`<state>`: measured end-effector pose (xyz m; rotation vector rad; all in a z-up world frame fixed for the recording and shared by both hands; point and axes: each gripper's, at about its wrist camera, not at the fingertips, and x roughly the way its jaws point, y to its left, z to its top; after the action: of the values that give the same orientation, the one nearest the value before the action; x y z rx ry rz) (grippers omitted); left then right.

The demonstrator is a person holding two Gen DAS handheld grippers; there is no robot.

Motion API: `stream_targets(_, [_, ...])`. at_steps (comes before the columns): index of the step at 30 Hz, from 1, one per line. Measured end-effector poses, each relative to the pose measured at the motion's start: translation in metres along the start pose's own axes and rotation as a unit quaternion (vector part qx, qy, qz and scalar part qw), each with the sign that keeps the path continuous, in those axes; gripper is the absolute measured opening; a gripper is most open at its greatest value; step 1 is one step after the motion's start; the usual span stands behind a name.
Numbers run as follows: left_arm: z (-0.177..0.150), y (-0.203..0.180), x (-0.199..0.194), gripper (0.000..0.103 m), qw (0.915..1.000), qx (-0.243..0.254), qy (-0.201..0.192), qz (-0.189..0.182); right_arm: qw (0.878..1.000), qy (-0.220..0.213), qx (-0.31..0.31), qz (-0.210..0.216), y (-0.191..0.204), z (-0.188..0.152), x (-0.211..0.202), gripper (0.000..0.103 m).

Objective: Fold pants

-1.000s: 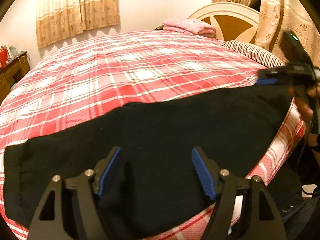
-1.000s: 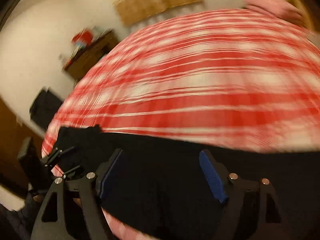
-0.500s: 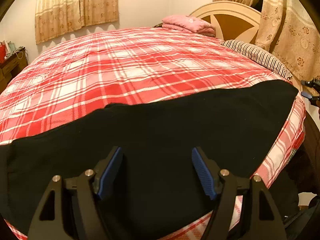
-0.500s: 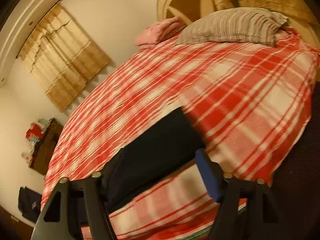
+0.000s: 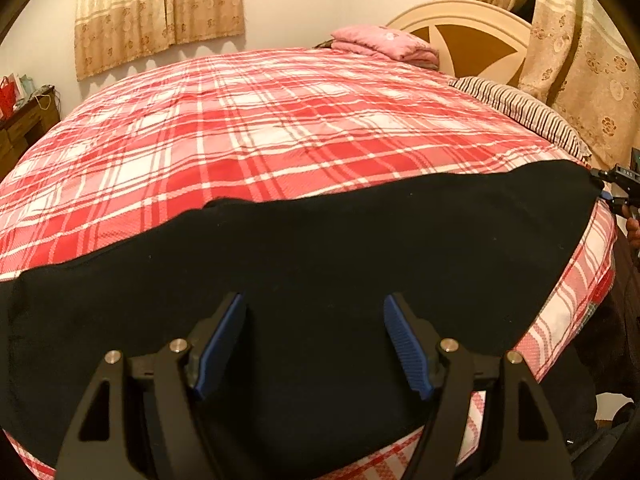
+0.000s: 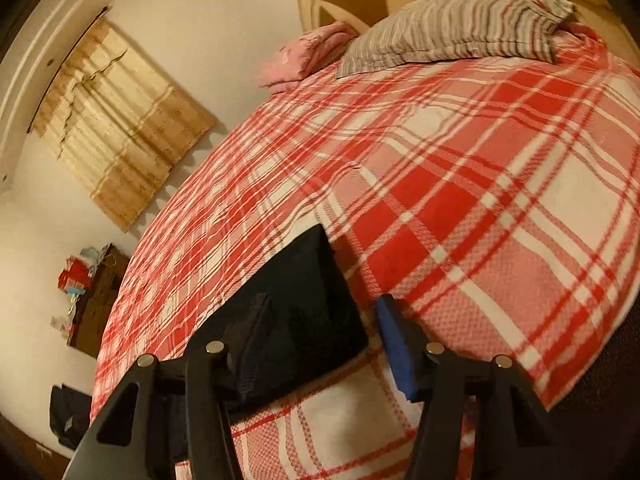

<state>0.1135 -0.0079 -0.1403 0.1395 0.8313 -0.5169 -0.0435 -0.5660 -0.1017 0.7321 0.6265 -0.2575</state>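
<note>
Pants [image 5: 320,264], black, laid flat in a long band along the near edge of the bed; in the left wrist view they fill the lower half of the frame from the left border to a squared end at the right. In the right wrist view that end [image 6: 304,300] shows as a dark wedge at lower centre, resting on the cover.

Left gripper [image 5: 314,344], bottom centre of its own view: jaws spread wide, blue pads apart, poised over the middle of the pants and clasping nothing.

Right gripper [image 6: 320,336], bottom centre of its own view: jaws have just been closing, with the end of the pants lying between them. The right pad [image 6: 394,344] stands clear of the cloth, over the plaid, so nothing is pinched. In the left wrist view the same tool [image 5: 618,188] sits at the far right edge, just beside the end of the garment, a hand [image 5: 633,232] below it.

Bedspread [image 5: 260,132], red, pink and white plaid, covering the bed.

Pillow [image 6: 452,28], grey striped, upper right of the right wrist view.

Pink folded cloth [image 5: 384,42], top centre of the left wrist view, before the headboard [image 5: 476,36].

Curtain [image 5: 160,8], beige patterned, upper left.

Wooden dresser [image 6: 96,300], left edge of the right wrist view, cluttered on top.
</note>
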Motion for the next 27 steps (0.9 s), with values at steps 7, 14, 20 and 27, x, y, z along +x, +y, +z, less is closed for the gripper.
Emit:
stream_targets(7, [0.001,0.003,-0.006,0.074,1.0,0.002,-0.003,0.006,0.999,-0.009,-0.035,0.006,0.024,-0.001,-0.007,0.012])
stream_targets(14, [0.001,0.015,-0.013,0.074,0.9999,-0.001,-0.009,0.012,0.978,-0.045,-0.196,0.047,0.145,-0.023,-0.043,0.012])
stream_targets(20, [-0.003,0.019,-0.018,0.074,0.9999,-0.002,-0.015,0.005,0.953,-0.021,-0.285,0.104,0.235,-0.059,-0.035,0.011])
stream_targets(27, [0.0,0.026,-0.024,0.075,0.9997,-0.004,-0.023,-0.001,0.924,0.054,-0.351,0.145,0.3,-0.13,0.019,0.011])
